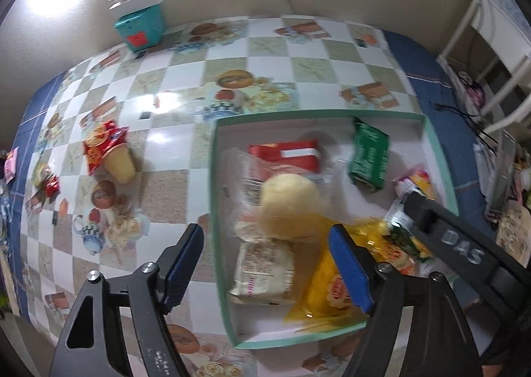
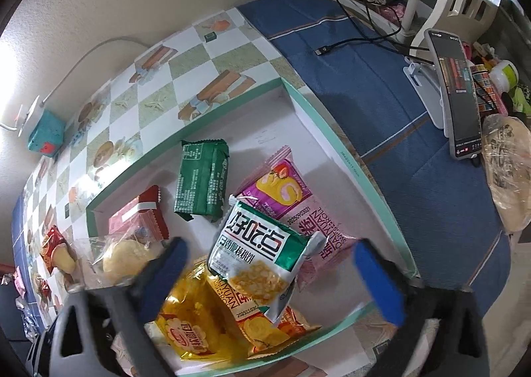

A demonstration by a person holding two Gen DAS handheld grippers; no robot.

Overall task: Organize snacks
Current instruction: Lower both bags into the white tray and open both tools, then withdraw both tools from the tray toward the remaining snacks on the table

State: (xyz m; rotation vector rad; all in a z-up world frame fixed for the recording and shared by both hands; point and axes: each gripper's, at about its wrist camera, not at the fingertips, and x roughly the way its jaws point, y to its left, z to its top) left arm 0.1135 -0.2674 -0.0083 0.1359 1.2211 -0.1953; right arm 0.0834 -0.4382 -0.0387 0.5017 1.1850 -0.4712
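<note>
Both grippers, left [image 1: 265, 257] and right [image 2: 268, 277], hang wide open and empty over the box [image 1: 441, 157]; most snacks are inside, but a few packets [image 1: 103, 144] remain on the desk [image 1: 172, 151], off to the left gripper's left.

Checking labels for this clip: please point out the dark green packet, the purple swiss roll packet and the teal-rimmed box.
dark green packet [image 2: 202, 179], right wrist view, middle of its printed back.
purple swiss roll packet [image 2: 282, 184], right wrist view, on the roll picture.
teal-rimmed box [image 2: 351, 157], right wrist view, right rim.
</note>
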